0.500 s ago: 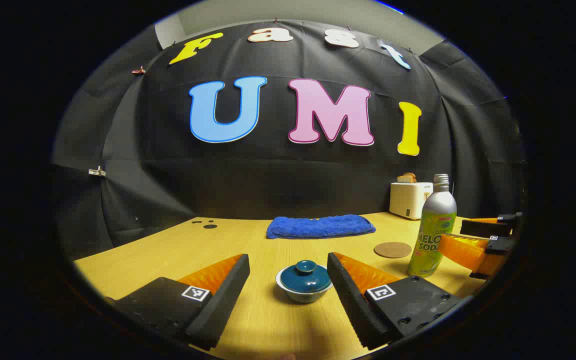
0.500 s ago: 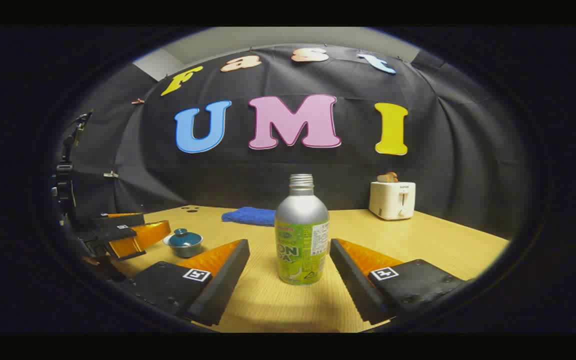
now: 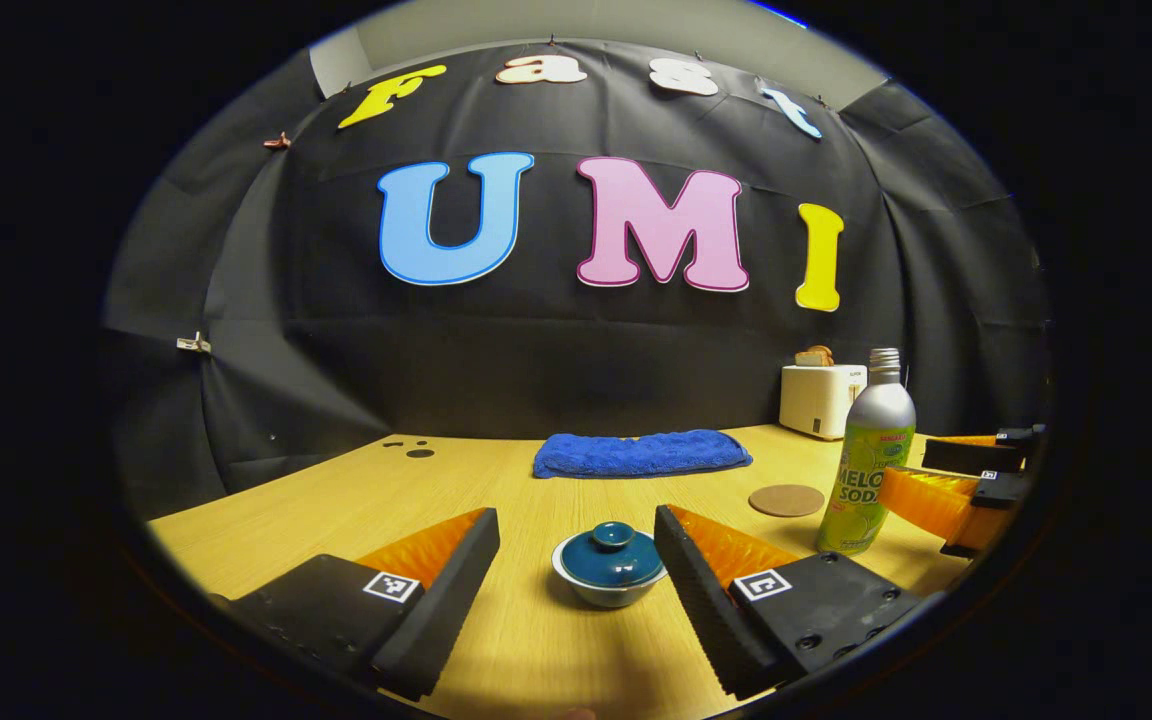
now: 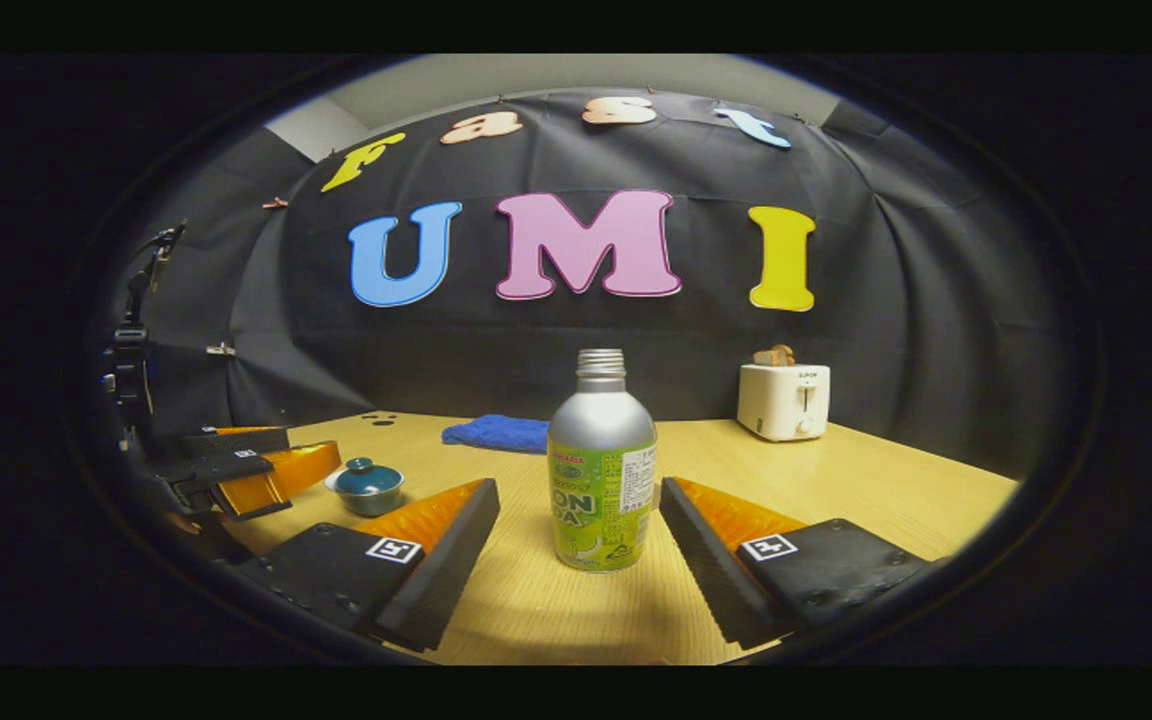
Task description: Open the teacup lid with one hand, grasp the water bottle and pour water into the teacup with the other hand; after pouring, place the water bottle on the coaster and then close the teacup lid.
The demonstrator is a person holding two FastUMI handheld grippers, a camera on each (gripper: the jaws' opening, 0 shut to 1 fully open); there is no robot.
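Teacup (image 3: pixel 608 567), lid on, sits low centre in the left gripper view between the released left tongs (image 3: pixel 576 545). Bottle (image 4: pixel 602 475) stands centre between the released right tongs (image 4: pixel 579 525), untouched, on the table (image 4: pixel 886 490).

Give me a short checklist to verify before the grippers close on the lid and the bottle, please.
1. Lid sits on the teacup: ok.
2. Left gripper open, lined up around the teacup: ok.
3. Bottle upright, between the open fingers of the right gripper: ok.
4. Bottle cap off: ok.
5. Coaster bare for the bottle: ok.
6. Water inside the bottle: cannot tell.
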